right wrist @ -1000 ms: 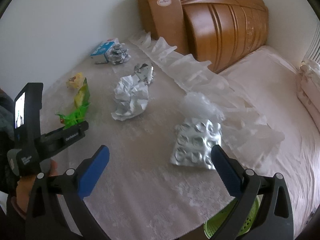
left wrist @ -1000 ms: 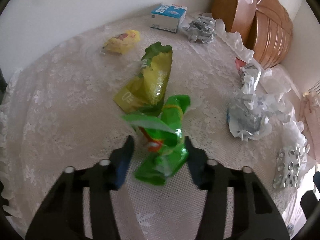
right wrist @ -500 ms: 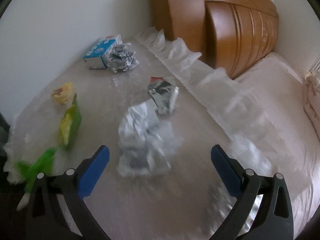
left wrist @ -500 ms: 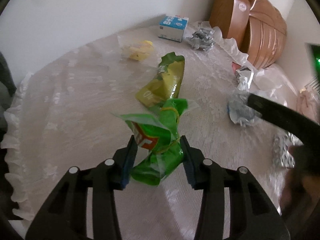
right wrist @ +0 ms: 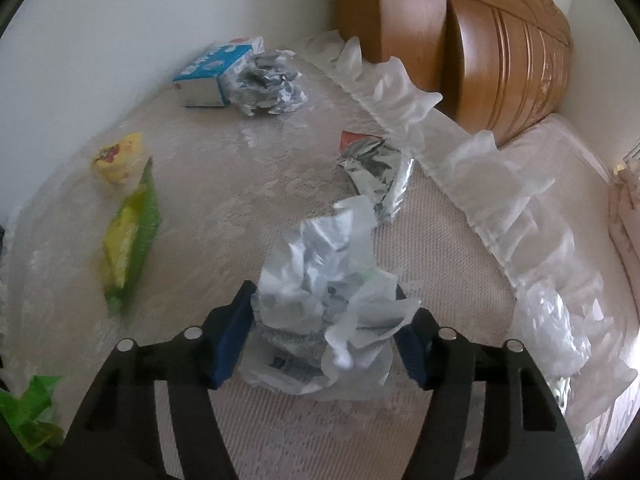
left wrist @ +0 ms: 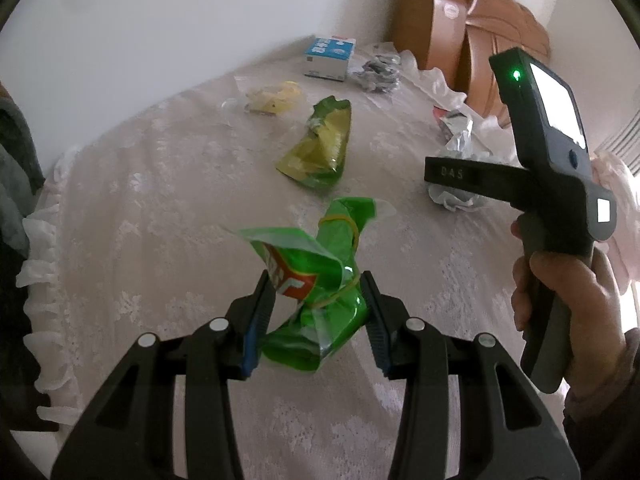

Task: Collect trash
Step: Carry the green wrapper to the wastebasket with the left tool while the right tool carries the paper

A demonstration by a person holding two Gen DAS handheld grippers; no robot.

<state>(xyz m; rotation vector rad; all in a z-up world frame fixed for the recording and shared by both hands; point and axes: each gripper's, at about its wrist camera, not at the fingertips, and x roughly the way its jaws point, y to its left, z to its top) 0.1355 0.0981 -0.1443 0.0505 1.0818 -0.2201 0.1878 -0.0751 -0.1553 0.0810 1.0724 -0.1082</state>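
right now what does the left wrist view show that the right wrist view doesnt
Only the left wrist view shows the left gripper shut on the green wrapper, and the hand holding the right gripper's handle from outside.

Only the right wrist view shows the right gripper, whose jaws have just been closing, around the crumpled white paper, and the clear plastic wad by the frill.

Both show the blue and white carton, the yellow-green bag, the small yellow wrapper and the wooden headboard.
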